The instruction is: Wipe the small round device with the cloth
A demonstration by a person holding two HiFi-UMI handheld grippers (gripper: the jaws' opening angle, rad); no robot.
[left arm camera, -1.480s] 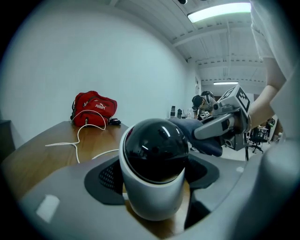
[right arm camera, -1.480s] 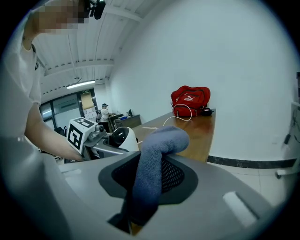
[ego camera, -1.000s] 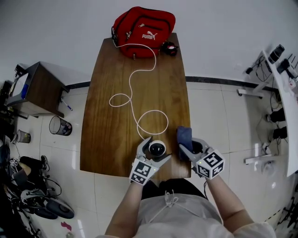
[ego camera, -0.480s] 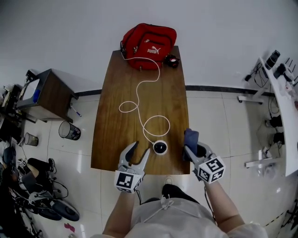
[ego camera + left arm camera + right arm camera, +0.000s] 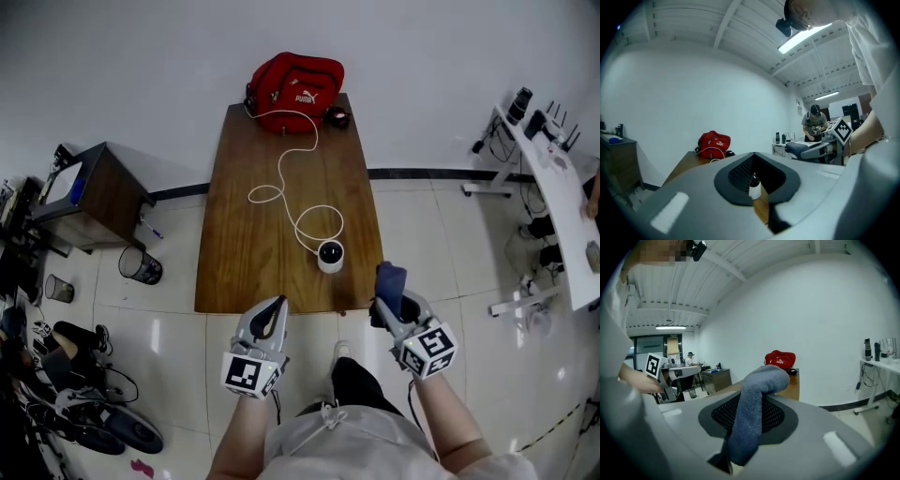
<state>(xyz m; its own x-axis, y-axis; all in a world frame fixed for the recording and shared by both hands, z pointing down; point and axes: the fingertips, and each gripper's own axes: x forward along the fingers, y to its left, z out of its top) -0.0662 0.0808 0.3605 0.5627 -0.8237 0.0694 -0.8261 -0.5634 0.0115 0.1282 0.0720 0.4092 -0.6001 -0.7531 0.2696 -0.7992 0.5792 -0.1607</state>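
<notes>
**Backing both claws off the table since a second ago**

Drawing the left claw (image 5: pixel 274 306) and the right claw (image 5: pixel 383 307) away from the small round device (image 5: pixel 330 255). Hanging now out past the near edge of the table (image 5: pixel 246 246), over the floor tiles. Leaving the device standing alone and upright near that edge, with its white cord (image 5: pixel 265 195) looping off towards the red bag (image 5: pixel 296 81) at the far end.

Having just been closing the left claw, now fully together with nothing between the jaws. Seeing the device only far off, through the notch above the tips. Clamping the right claw tight on the blue cloth (image 5: pixel 391 278), with a thick fold sticking up and forward past the tips.

Judging the wipe as not in contact at this moment. Probably needing to bring the cloth's soft fold, not the hard tips, down onto the top of the device. Likely also needing to reopen the left claw and set it around the base, to stop any sliding or tugging on the cord. Then rubbing gently around the top and sides, keeping a firm grip on the cloth throughout.
</notes>
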